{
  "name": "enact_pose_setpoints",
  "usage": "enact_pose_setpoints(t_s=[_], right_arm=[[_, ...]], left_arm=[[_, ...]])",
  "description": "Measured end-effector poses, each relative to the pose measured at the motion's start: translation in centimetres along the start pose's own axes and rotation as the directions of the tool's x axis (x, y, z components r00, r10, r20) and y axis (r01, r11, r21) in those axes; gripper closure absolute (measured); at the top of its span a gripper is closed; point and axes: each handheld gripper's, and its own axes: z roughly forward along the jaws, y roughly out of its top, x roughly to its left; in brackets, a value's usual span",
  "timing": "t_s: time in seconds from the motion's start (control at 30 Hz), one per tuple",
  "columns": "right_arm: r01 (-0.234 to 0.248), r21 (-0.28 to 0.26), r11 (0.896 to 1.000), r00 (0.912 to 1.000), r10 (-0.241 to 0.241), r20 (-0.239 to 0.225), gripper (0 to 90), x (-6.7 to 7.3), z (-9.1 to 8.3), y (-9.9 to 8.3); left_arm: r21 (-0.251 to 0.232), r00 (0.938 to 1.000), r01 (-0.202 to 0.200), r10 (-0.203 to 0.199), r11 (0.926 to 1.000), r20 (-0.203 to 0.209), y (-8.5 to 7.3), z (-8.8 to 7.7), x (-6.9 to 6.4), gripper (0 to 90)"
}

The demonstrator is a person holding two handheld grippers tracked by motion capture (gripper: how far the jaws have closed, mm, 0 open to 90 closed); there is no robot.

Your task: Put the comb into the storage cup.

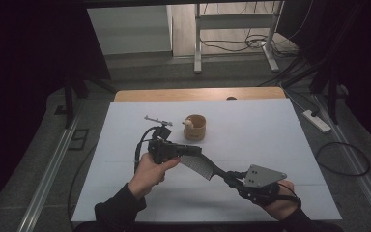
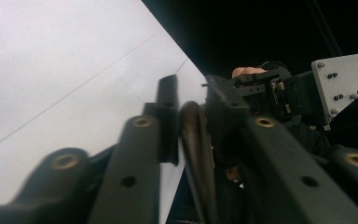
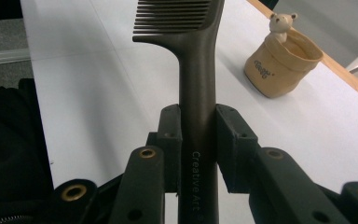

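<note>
Landmark = tan cup (image 1: 195,127), stands upright on white table (image 1: 270,125) w/ small bear figure (image 1: 187,124) at its rim; in right gripper view the cup (image 3: 279,65) sits up and to the right of the comb, bear (image 3: 279,25) perched on the rim's near-left edge; dark comb (image 1: 204,166) is in the air on the person's side of the cup, near it but not touching, spanning betw. both grippers; right gripper (image 1: 232,177) lies below-right of the cup, grey three-cornered plate on top, held in right hand (image 1: 280,203); right gripper view: jaws pressed against both sides of the comb (image 3: 198,93) handle, pinching it, teeth end pointing away, "Creative Art" printed on handle; left gripper (image 1: 193,151) sits just below the cup, held in left hand (image 1: 147,174), meets the comb's toothed end; left gripper view: comb (image 2: 196,144) seen edge-on betw. the jaws, left jaw pad looks against it, right side looks close, full pinch — cannot tell for sure; small grey metal piece (image 1: 157,120) lies on table left of the cup, apart from it; wooden table edge (image 1: 198,93) shows beyond the cup.
</note>
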Motion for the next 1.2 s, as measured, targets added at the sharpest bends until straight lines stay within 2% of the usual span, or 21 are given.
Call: enact_pose_setpoints(t_s=[0.07,0.23,0.4,0.57,0.83,1.2], right_arm=[[0.004,0.000,1.000,1.0000,-0.004,-0.002,72.1,0.0,0.0,0.0],[0.023,0.007,1.000,0.9997,-0.023,0.008,71.8,0.0,0.2,-0.2],[0.017,0.007,1.000,0.9998,-0.017,0.008,71.0,-0.1,0.3,-0.2],[0.000,0.001,1.000,1.0000,0.000,-0.001,69.4,-0.2,0.3,-0.2],[-0.041,-0.007,0.999,0.9991,0.041,-0.004,55.9,-0.5,0.3,-0.3],[-0.110,0.039,0.993,0.9932,0.111,-0.036,33.6,-1.2,0.7,-0.7]], left_arm=[[-0.008,0.9995,0.021,-0.021,0.9997,0.023,-0.1,0.0,0.1,80.2],[-0.022,0.9975,0.051,-0.050,0.9985,0.050,-0.4,0.1,0.2,82.9],[-0.034,0.9980,0.046,-0.044,0.9984,0.046,-0.4,0.1,-0.2,83.5],[-0.034,0.9991,0.020,-0.019,0.9992,0.038,-0.3,-0.1,-0.4,83.6],[-0.061,0.9999,-0.005,0.006,0.9981,0.012,-0.1,-0.6,-0.7,83.6],[-0.066,0.9967,-0.061,0.057,0.9959,-0.058,0.1,-1.3,-1.2,83.5]])
